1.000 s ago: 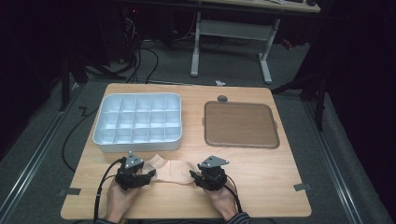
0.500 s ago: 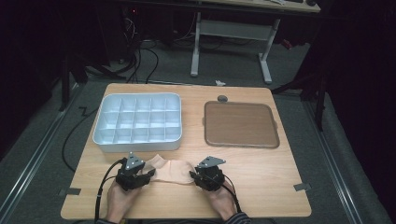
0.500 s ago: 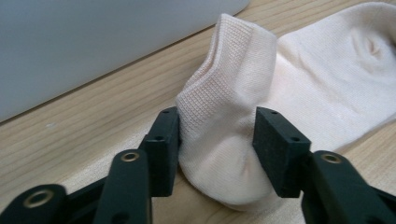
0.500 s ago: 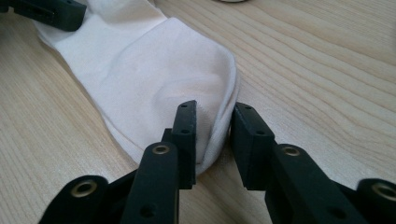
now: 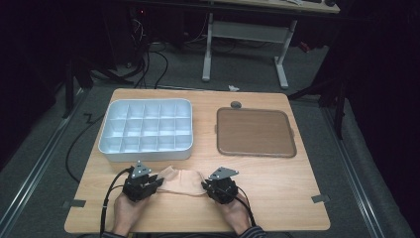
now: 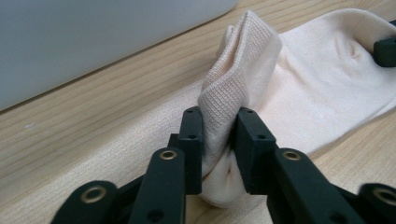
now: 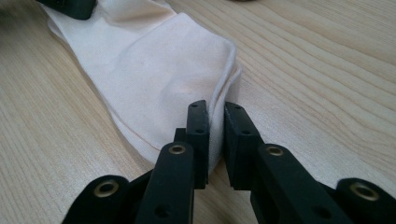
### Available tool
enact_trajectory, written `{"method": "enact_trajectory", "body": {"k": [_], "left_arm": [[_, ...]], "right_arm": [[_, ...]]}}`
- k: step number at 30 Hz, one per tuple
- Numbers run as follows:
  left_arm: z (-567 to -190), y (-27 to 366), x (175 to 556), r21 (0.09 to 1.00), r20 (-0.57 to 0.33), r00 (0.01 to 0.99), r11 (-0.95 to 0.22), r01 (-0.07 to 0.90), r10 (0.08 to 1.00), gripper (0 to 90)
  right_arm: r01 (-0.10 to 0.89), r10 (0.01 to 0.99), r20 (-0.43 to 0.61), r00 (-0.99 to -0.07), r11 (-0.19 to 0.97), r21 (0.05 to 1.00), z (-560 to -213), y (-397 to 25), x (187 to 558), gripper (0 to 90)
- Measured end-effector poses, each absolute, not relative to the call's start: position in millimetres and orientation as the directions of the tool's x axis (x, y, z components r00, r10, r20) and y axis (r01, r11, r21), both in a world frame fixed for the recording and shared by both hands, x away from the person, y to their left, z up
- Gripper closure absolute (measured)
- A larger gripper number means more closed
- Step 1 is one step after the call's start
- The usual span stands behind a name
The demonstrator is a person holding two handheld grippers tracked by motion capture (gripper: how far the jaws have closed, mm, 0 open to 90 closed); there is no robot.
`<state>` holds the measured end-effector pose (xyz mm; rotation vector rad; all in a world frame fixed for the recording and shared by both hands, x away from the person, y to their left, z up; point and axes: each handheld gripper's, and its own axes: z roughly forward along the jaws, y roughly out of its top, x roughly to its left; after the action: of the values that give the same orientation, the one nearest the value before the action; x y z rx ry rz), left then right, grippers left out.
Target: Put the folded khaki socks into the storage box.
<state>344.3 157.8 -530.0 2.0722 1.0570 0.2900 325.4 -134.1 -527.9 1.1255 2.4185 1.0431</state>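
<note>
A cream sock (image 5: pixel 181 180) lies on the wooden table (image 5: pixel 277 193) near its front edge, stretched between both grippers. My left gripper (image 5: pixel 154 184) is shut on one end of the sock (image 6: pixel 233 88), where the fabric bunches up in a raised fold between the jaws (image 6: pixel 218 135). My right gripper (image 5: pixel 205 187) is shut on the opposite end, pinching the sock's edge (image 7: pixel 177 88) at my right gripper (image 7: pixel 215 126). A hand holds each gripper from the table's front.
A white compartment tray (image 5: pixel 145 147) stands just behind the sock at the left. A brown flat tray (image 5: pixel 255 132) lies at the back right, with a small dark round object (image 5: pixel 236 104) behind it. Cables trail off the table's left side.
Both grippers have stayed at the sock's ends; the sock looks slightly more drawn out between them.
</note>
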Motion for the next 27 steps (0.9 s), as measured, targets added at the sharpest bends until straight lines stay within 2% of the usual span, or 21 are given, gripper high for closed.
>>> {"method": "enact_trajectory", "body": {"k": [7,27], "left_arm": [[-529.5,159.3,345.1,0.733,-0.149,0.634,-0.346,0.586,0.759,79.9],[-522.4,158.3,339.3,0.761,-0.187,0.648,-0.309,0.571,0.738,80.9]], "right_arm": [[0.544,0.751,0.04,-0.659,0.439,0.715,-527.8,-134.2,325.1,85.6],[0.523,0.755,0.034,-0.655,0.42,0.742,-519.4,-142.6,322.0,86.4]]}}
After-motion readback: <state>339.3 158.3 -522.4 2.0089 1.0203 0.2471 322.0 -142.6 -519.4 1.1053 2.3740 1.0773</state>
